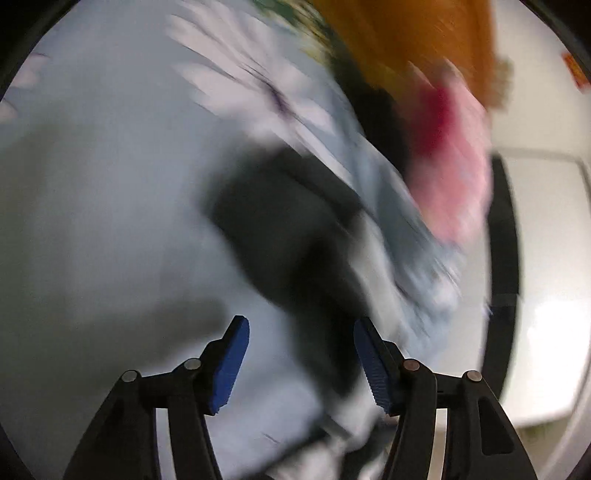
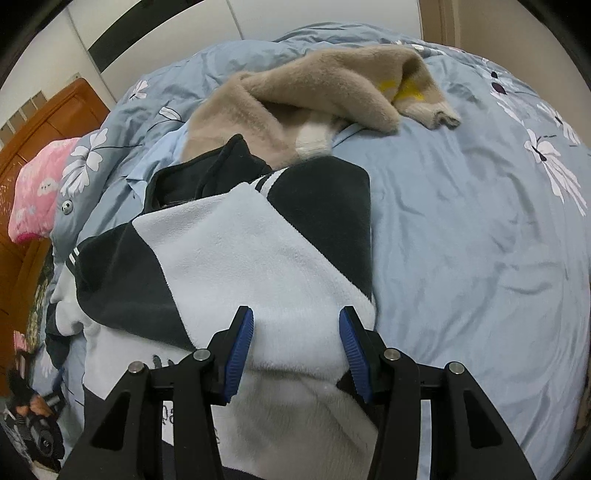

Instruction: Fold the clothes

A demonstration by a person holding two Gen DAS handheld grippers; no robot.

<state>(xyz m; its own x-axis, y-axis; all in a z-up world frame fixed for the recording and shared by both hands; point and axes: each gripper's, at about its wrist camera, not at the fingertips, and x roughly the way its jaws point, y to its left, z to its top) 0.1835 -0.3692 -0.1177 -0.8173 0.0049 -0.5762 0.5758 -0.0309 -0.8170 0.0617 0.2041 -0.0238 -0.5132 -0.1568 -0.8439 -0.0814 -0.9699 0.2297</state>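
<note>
A fleece garment in white and dark panels (image 2: 236,258) lies partly folded on the blue flowered bed cover (image 2: 461,240). My right gripper (image 2: 296,325) is open just above its white part, a finger on either side of a raised fold, gripping nothing. A tan fuzzy sweater (image 2: 295,107) lies crumpled behind it. The left wrist view is badly blurred: my left gripper (image 1: 301,332) is open and empty over the cover, with a dark shape (image 1: 295,229), probably the garment, ahead of it.
A pink pillow (image 2: 37,188) lies at the bed's left edge by the orange wooden headboard (image 2: 44,122); both also show blurred in the left wrist view, the pillow (image 1: 458,177) below the headboard (image 1: 406,33). White wall and floor lie beyond the bed edge.
</note>
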